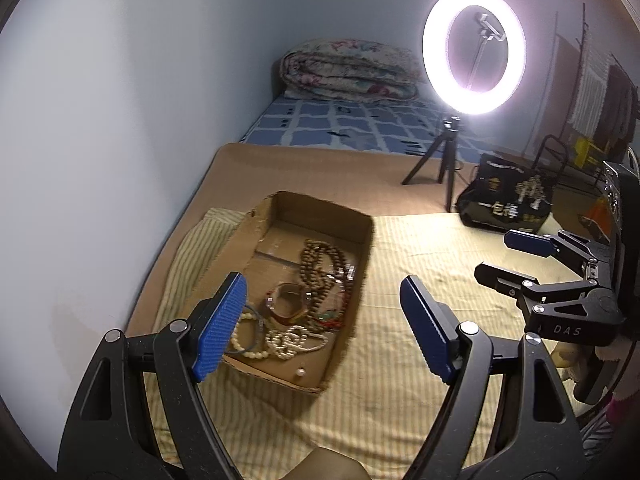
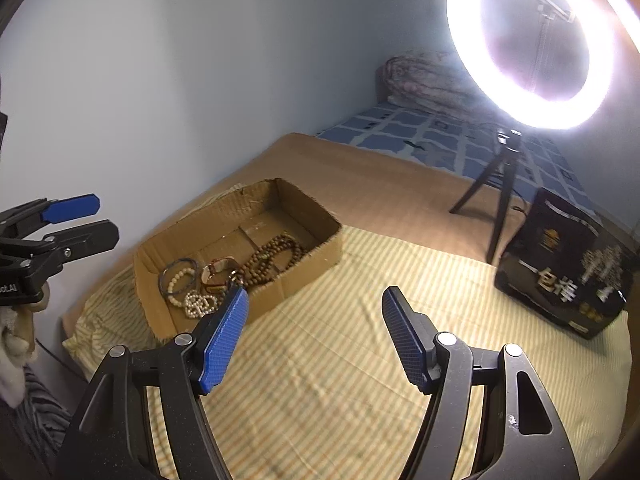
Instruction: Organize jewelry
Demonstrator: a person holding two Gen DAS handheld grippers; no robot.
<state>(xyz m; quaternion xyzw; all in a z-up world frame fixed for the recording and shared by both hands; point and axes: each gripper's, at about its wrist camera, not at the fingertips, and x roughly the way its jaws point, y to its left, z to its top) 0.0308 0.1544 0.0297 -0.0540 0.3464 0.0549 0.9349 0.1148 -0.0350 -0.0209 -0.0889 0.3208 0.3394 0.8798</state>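
A shallow cardboard box (image 1: 362,240) (image 2: 316,248) lies on a yellow striped cloth (image 1: 420,320) (image 2: 360,344). In it are a brown wooden bead string (image 1: 320,264) (image 2: 276,258), white pearl bracelets (image 1: 288,342) (image 2: 198,304), a brown watch (image 1: 286,300) (image 2: 218,270), a thin blue band (image 2: 180,272) and one loose pearl (image 1: 300,372). My left gripper (image 1: 324,320) is open and empty above the box's near right corner; it also shows at the left of the right wrist view (image 2: 86,220). My right gripper (image 2: 316,322) is open and empty over the cloth, right of the box, and shows in the left wrist view (image 1: 500,256).
A lit ring light on a small tripod (image 1: 474,48) (image 2: 532,40) stands behind the cloth. A black gift bag (image 1: 508,200) (image 2: 568,268) stands at the right. A folded quilt (image 1: 348,72) lies on the blue sheet at the far end. A wall runs along the left.
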